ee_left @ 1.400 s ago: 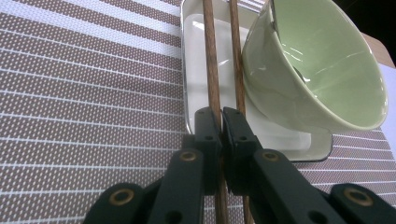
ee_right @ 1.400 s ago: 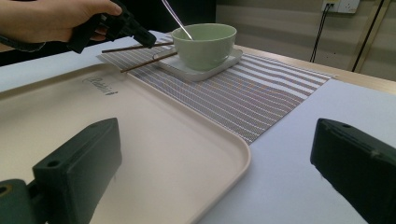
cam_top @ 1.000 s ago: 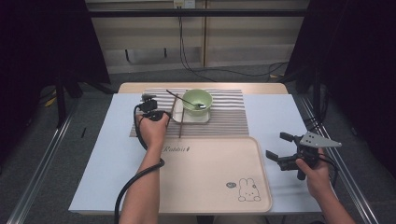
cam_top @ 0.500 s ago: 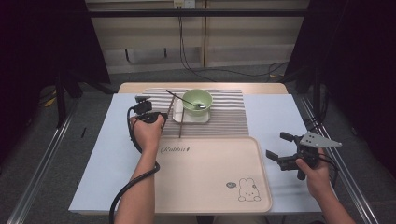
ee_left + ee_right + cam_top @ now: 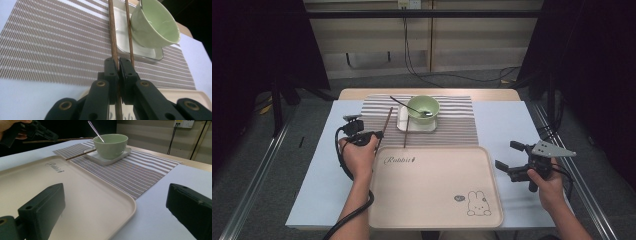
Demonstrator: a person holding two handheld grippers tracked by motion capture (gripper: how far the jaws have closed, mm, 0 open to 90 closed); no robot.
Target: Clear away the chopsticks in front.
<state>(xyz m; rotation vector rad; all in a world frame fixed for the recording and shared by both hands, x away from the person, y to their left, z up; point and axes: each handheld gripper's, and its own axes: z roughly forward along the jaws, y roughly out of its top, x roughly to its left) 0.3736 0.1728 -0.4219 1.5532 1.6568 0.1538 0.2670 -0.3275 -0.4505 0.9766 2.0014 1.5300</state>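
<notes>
**1 chopstick clamped, the other left on the mat**

The left claw [image 5: 118, 65] is closed tight on 1 brown chopstick [image 5: 113, 37], held above the striped placemat [image 5: 452, 125]. The second chopstick [image 5: 405, 131] is seen lying on the mat, leaning on the white dish [image 5: 416, 124] under the green bowl [image 5: 423, 108] (spoon [image 5: 408, 106] inside). The right claw [image 5: 515, 160] is held wide open, empty, just beside the beige tray [image 5: 432, 195] on the counter [image 5: 507, 120].
</notes>
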